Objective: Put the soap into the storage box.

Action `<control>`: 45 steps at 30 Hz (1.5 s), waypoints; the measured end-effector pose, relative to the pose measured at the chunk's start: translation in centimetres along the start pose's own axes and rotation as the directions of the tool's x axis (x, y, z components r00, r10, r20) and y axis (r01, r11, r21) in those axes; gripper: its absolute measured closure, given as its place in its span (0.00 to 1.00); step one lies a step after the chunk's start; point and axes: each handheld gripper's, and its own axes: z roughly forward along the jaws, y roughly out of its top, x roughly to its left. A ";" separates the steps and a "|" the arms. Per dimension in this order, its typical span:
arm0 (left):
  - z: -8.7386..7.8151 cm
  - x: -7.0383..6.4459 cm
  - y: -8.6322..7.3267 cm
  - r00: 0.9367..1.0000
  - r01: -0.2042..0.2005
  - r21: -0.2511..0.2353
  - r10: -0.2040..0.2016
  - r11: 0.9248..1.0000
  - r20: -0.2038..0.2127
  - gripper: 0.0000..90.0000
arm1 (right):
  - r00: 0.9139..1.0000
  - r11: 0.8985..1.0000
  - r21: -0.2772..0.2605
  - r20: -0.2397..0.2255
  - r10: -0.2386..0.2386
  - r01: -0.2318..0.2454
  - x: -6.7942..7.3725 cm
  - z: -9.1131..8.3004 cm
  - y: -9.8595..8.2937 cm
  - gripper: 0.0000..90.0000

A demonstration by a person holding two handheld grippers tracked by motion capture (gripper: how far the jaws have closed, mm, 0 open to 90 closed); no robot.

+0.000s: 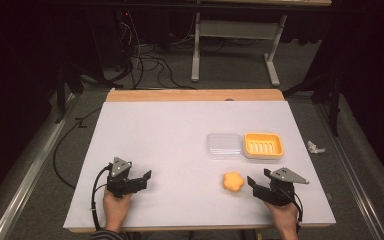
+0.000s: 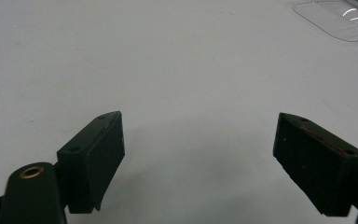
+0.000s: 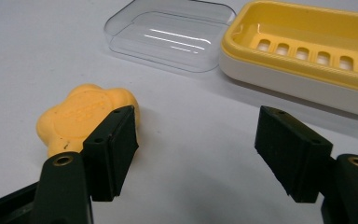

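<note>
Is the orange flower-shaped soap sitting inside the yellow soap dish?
No, the orange flower-shaped soap lies on the white table, apart from the yellow soap dish.

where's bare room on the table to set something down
The whole left half of the table is bare, from the far wooden edge down to the left gripper. The right side is crowded: clear lid beside yellow soap dish, orange soap by the right gripper.

in the left gripper view the clear lid (image 2: 340, 18) is cut off by the top and right edges. in the right gripper view the near left jaw hides part of the soap (image 3: 81, 119), and the dish (image 3: 307, 60) runs past the right edge.
</note>
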 end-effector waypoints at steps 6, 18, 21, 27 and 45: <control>0.0 0.0 0.0 1.000 0.000 0.004 0.000 1.000 -0.002 0.19 | 0.999 1.000 0.003 -0.030 -0.027 0.027 1.1 0.1 0.2 0.33; -0.1 0.0 0.0 1.000 -0.002 -0.002 0.002 1.000 0.002 0.19 | 0.996 0.998 0.038 -0.075 -0.056 0.059 3.5 0.5 1.1 0.30; -0.2 0.0 -0.1 1.000 -0.008 -0.015 0.008 1.000 0.007 0.18 | 0.994 0.995 0.061 -0.084 -0.077 0.082 4.2 1.0 1.4 0.29; -0.3 -0.1 -0.1 1.000 -0.011 -0.023 0.011 1.000 0.005 0.18 | 0.990 0.989 0.100 -0.098 -0.100 0.110 5.1 1.6 2.1 0.26; -0.4 0.0 -0.2 1.000 0.000 -0.040 0.000 0.999 0.008 0.18 | 0.988 0.966 0.219 -0.102 -0.116 0.136 6.3 4.4 2.3 0.18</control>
